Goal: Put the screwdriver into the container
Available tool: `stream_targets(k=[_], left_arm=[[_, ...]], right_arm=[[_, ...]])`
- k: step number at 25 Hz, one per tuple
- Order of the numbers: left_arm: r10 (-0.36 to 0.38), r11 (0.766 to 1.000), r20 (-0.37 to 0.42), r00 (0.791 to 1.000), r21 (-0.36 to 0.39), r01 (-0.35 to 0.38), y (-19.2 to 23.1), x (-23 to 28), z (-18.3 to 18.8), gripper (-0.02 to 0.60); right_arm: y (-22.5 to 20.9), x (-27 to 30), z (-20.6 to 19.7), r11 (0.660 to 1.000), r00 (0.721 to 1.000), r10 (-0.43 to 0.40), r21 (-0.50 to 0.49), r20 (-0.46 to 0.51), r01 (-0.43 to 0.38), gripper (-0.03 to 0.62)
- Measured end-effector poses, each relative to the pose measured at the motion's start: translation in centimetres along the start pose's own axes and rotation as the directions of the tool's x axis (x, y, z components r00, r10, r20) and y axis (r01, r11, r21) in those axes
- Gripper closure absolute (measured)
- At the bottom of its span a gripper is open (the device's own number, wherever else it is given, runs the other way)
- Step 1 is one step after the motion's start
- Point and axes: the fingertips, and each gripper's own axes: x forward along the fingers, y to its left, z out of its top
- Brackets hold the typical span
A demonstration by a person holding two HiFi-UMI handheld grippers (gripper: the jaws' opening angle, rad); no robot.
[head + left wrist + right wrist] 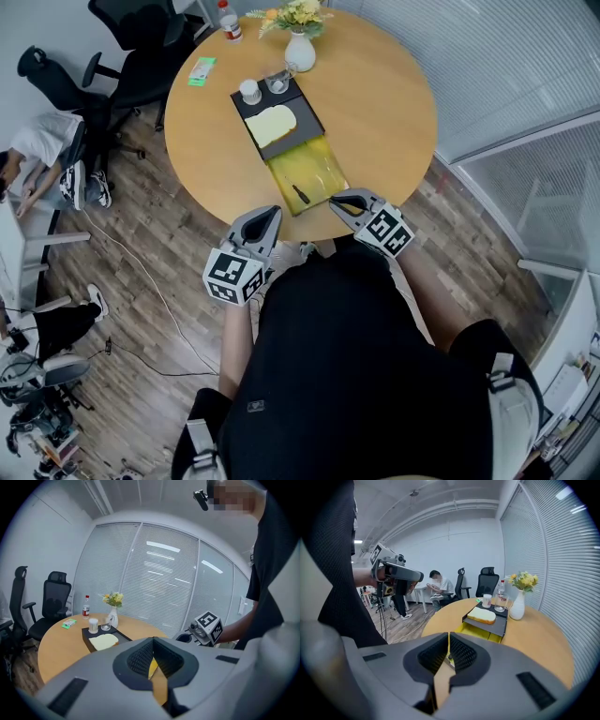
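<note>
A small dark-handled screwdriver (300, 194) lies inside the yellow container (317, 167), near its front end, at the near edge of the round table. My left gripper (271, 217) hangs just off the table edge, left of the container, jaws shut and empty. My right gripper (340, 200) sits at the container's front right corner, also shut on nothing. In the left gripper view the left gripper (153, 640) shows its jaws meeting, with yellow behind. Past the right gripper (448, 635) the container (476, 631) lies just ahead.
A black tray (310, 125) behind the container carries a pale yellow slab (272, 124), a white cup (249, 90) and a glass (277, 82). A flower vase (300, 52), a bottle (230, 21) and a green packet (202, 71) stand further back. Office chairs (122, 56) and a seated person (42, 159) are at left.
</note>
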Motion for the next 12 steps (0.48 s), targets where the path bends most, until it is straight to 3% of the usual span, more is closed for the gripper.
stream_targets(k=[12], left_arm=[[-0.02, 1.0, 0.0, 1.0, 0.002, 0.02, -0.05, 0.09, -0.25, 0.578]], right_arm=[[-0.33, -0.83, -0.29, 0.999, 0.999, -0.038, -0.007, -0.033, 0.038, 0.582]])
